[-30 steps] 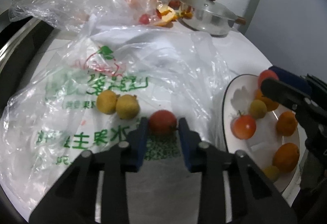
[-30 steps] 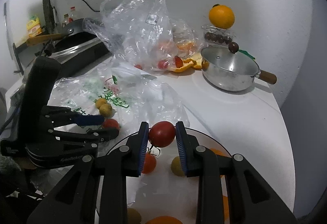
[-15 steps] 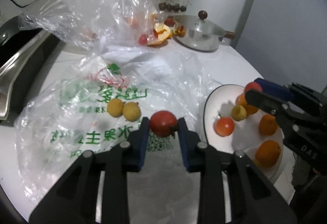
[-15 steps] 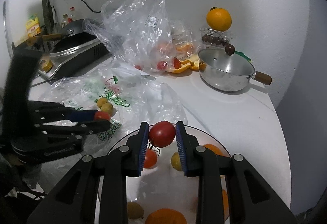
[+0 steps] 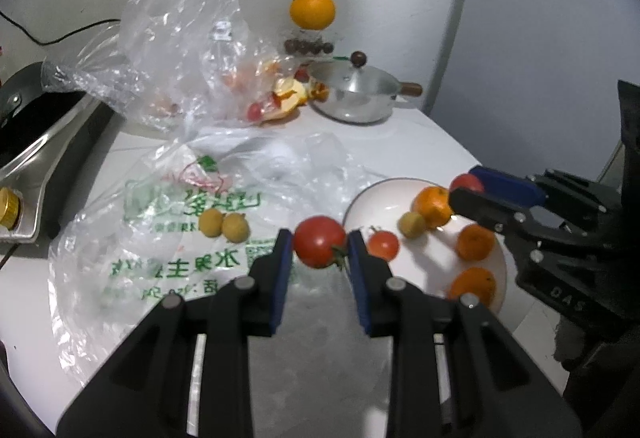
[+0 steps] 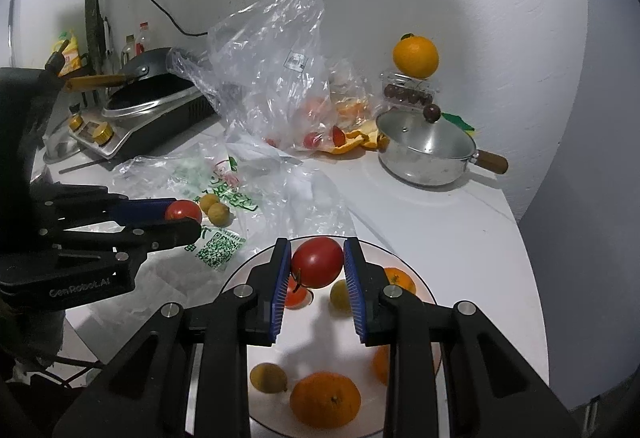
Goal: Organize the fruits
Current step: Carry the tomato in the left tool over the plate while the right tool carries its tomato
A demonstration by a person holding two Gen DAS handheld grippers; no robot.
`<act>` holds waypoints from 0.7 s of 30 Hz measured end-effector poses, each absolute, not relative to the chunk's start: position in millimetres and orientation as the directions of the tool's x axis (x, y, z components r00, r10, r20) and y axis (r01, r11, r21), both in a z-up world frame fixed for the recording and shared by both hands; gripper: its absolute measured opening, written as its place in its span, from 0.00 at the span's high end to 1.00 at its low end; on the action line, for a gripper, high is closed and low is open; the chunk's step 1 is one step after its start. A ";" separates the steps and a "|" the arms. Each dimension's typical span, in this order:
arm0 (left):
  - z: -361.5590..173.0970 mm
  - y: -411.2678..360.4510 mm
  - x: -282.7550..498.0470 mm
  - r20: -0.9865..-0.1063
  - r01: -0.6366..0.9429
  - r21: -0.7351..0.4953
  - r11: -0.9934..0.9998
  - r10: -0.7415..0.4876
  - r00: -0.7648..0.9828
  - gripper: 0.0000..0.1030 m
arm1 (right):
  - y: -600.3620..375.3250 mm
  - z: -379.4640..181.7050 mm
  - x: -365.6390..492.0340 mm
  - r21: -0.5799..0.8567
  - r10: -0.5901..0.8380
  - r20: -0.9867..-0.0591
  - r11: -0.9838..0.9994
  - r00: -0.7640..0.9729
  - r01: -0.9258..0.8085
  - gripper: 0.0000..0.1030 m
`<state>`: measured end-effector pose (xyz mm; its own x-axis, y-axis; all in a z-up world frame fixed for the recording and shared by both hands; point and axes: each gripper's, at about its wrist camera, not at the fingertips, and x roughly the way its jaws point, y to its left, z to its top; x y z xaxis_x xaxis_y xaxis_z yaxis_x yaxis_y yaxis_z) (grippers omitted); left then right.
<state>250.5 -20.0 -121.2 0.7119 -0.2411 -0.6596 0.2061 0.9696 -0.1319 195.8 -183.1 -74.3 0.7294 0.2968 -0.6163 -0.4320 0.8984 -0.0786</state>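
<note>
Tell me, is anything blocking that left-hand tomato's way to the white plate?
Nothing solid that I can see. The left gripper holds its tomato above the printed plastic bag, just left of the plate. The right gripper hangs over the plate with another tomato, crowding the landing space.

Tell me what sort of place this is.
Most likely a home kitchen counter: a lidded steel pot, a black pan on a gas stove, and a white plate of fruit beside plastic shopping bags.
</note>
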 end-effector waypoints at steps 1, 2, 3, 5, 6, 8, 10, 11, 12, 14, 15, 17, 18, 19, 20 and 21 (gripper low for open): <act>-120.7 -21.5 249.1 -0.658 0.210 -0.132 0.969 -0.244 0.713 0.72 | -184.5 -74.2 194.1 -0.078 0.296 -0.616 0.899 0.730 -0.430 0.72; -119.7 -23.8 247.1 -0.657 0.215 -0.129 0.968 -0.246 0.713 0.72 | -185.9 -73.9 192.2 -0.078 0.294 -0.615 0.900 0.731 -0.428 0.72; -119.4 -25.4 246.1 -0.656 0.218 -0.127 0.968 -0.247 0.713 0.72 | -187.3 -73.8 190.9 -0.078 0.294 -0.615 0.901 0.732 -0.427 0.72; -119.2 -29.9 243.9 -0.656 0.224 -0.125 0.966 -0.250 0.712 0.72 | -190.4 -73.6 187.7 -0.075 0.291 -0.613 0.904 0.734 -0.421 0.72; -119.0 -31.5 243.1 -0.655 0.227 -0.124 0.966 -0.251 0.713 0.72 | -192.0 -73.7 186.6 -0.073 0.291 -0.612 0.905 0.735 -0.420 0.72; -118.4 -35.7 240.7 -0.651 0.239 -0.127 0.963 -0.262 0.712 0.72 | -195.3 -74.0 185.6 -0.069 0.292 -0.612 0.906 0.735 -0.417 0.72; -118.3 -39.6 239.8 -0.651 0.245 -0.123 0.962 -0.264 0.712 0.72 | -198.0 -74.6 184.3 -0.066 0.292 -0.613 0.907 0.734 -0.416 0.72; -118.4 -41.8 239.7 -0.651 0.248 -0.121 0.961 -0.266 0.711 0.72 | -199.3 -75.1 184.3 -0.065 0.292 -0.614 0.907 0.734 -0.416 0.72; -118.8 -44.5 239.9 -0.653 0.252 -0.121 0.960 -0.268 0.708 0.72 | -200.4 -75.2 184.6 -0.064 0.292 -0.614 0.907 0.733 -0.416 0.72; -120.7 -48.4 241.2 -0.659 0.257 -0.119 0.959 -0.270 0.703 0.72 | -204.0 -76.3 184.9 -0.060 0.293 -0.615 0.908 0.732 -0.414 0.72; -122.4 -51.2 242.4 -0.663 0.260 -0.118 0.958 -0.271 0.698 0.72 | -206.2 -77.0 185.4 -0.058 0.293 -0.615 0.909 0.732 -0.412 0.72; -124.7 -55.4 243.7 -0.670 0.265 -0.117 0.957 -0.273 0.691 0.72 | -210.4 -78.5 186.5 -0.054 0.292 -0.618 0.911 0.731 -0.409 0.72; -126.6 -58.2 245.0 -0.674 0.269 -0.117 0.956 -0.275 0.686 0.72 | -212.9 -80.0 187.5 -0.051 0.291 -0.619 0.912 0.729 -0.407 0.72; -128.6 -60.9 246.3 -0.678 0.273 -0.117 0.955 -0.278 0.680 0.72 | -215.2 -81.8 188.7 -0.048 0.289 -0.623 0.913 0.727 -0.405 0.72; -130.5 -63.3 247.5 -0.683 0.277 -0.119 0.954 -0.281 0.675 0.72 | -217.3 -83.6 189.8 -0.045 0.288 -0.626 0.914 0.725 -0.403 0.72; -131.6 -65.6 248.3 -0.686 0.280 -0.118 0.953 -0.282 0.671 0.72 | -219.4 -85.3 190.9 -0.042 0.288 -0.629 0.915 0.722 -0.402 0.72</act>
<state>248.3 -65.6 -131.6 0.6706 -0.2822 -0.6861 0.2803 0.9526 -0.1180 190.9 -219.4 -85.3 0.7220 0.2884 -0.6289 -0.4020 0.9146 -0.0422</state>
